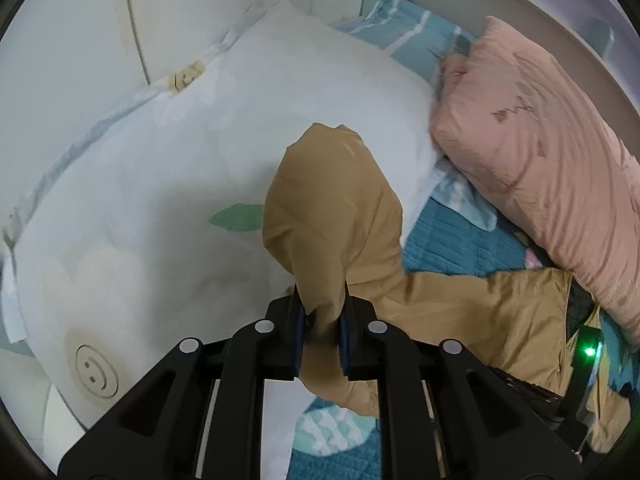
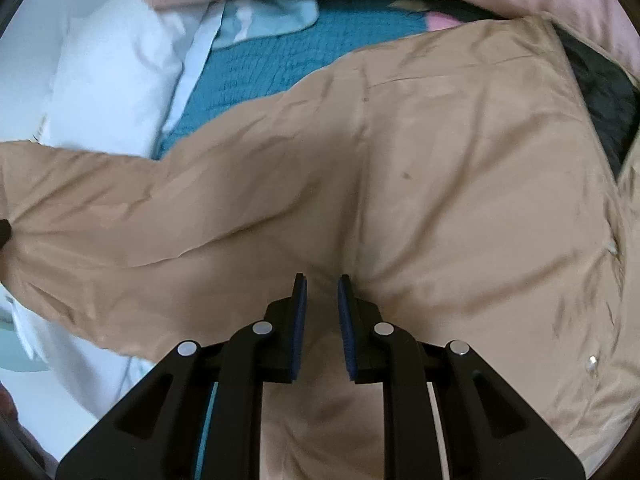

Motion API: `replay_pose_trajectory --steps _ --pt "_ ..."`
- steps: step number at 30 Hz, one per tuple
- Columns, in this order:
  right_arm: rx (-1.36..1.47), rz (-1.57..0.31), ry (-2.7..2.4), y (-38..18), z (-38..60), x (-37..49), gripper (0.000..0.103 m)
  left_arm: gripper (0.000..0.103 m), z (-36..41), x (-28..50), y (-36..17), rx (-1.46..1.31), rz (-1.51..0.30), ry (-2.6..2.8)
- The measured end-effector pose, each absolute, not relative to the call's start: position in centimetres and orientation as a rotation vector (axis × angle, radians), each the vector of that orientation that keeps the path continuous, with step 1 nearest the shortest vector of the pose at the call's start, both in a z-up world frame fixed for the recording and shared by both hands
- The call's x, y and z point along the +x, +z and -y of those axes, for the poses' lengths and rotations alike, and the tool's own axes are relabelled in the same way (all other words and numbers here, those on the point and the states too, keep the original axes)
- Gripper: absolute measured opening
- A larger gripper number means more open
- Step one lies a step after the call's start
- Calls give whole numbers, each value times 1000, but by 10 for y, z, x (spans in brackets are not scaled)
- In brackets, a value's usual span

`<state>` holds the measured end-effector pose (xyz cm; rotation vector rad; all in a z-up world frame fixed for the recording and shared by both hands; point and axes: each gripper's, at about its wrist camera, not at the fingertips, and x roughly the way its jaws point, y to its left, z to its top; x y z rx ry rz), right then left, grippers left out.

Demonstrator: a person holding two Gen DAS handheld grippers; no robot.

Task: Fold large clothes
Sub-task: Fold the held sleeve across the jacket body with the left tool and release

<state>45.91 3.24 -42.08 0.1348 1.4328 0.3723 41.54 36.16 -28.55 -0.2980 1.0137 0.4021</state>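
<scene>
Right now your tan jacket [image 2: 440,184] lies spread over the teal bedspread [image 2: 256,68], filling nearly everything ahead of your right gripper [image 2: 322,284], with one sleeve [image 1: 320,208] lifted up in front of your left gripper [image 1: 322,304]. Your left gripper has its jaws nearly together and its blue pads [image 1: 300,328] pinch a bunched fold of that sleeve, so the cloth stands up just ahead of the fingertips and drapes down under them. From the right wrist view, the same sleeve runs off to the far left of your right gripper, where a dark tip grips its end at the picture's edge.

Your right gripper points steeply down onto the jacket's body, jaws drawn close, with tan cloth rising between the blue pads [image 2: 347,320]; whether they truly pinch it you cannot tell, since the fabric there is blurred. A dark lining [image 2: 600,92] shows at the jacket's open edge, far right and ahead of that gripper.

Beyond the sleeve, ahead and left of your left gripper, sits a white pillow [image 1: 160,184] with a smiley print. A pink blanket [image 1: 540,152] lies ahead and to its right, touching the jacket's far edge.
</scene>
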Motion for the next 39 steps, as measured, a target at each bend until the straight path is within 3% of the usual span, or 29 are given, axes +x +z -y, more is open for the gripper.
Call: replay_pose_trajectory --steps 11,19,29,39 --pt "244 -1316 290 -344 62 422 16 14 -252 419 -247 -205 -1006 268" --pt "319 -1244 157 -319 161 403 16 14 -139 430 -236 -128 -1027 135" --pt "395 -1191 13 -306 271 358 19 14 -1 437 -259 -63 -1095 -9" --pt "464 -1209 -101 -321 346 326 19 14 111 428 -323 8 -1193 -105"
